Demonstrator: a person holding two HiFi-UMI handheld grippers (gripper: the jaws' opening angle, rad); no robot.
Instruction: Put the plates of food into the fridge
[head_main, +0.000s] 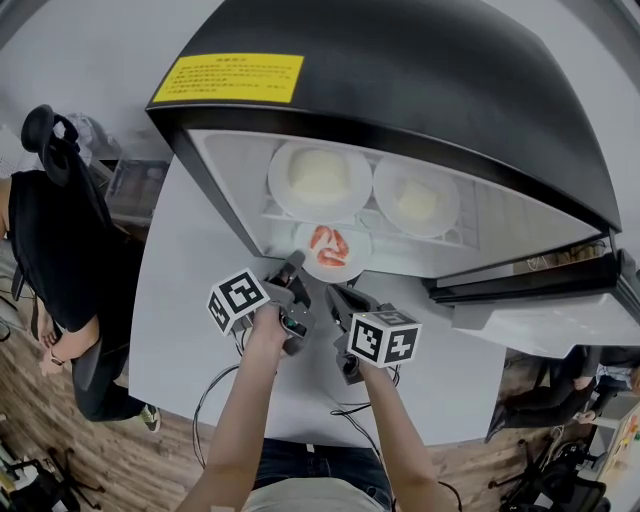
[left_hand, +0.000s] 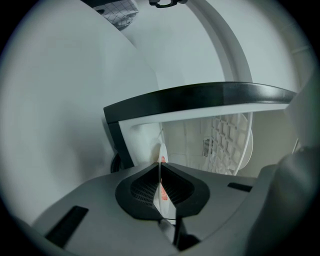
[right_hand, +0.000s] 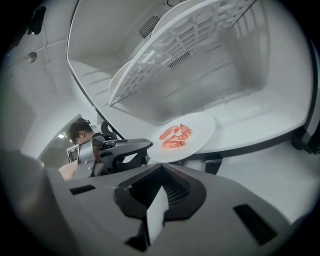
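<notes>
The shrimp plate (head_main: 355, 258) is clamped by its near rim between the closed fingers of the left gripper (head_main: 293, 266). Beyond those fingertips it is held across the front lip of the open fridge (head_main: 400, 80). A few pink shrimp (head_main: 330, 245) are seen lying on it. Whether its far edge touches the fridge floor (right_hand: 250, 107) cannot be told. Further beyond the fingers and higher, two plates of pale food (head_main: 283, 185) (head_main: 388, 190) are set side by side on the lattice shelf (head_main: 470, 235). The right gripper (head_main: 335, 296) is held just beside the left, short of the plate, its fingers together with nothing between them. Ahead of its fingertips, bare white floor is seen under the shelf, bounded by the side walls.
</notes>
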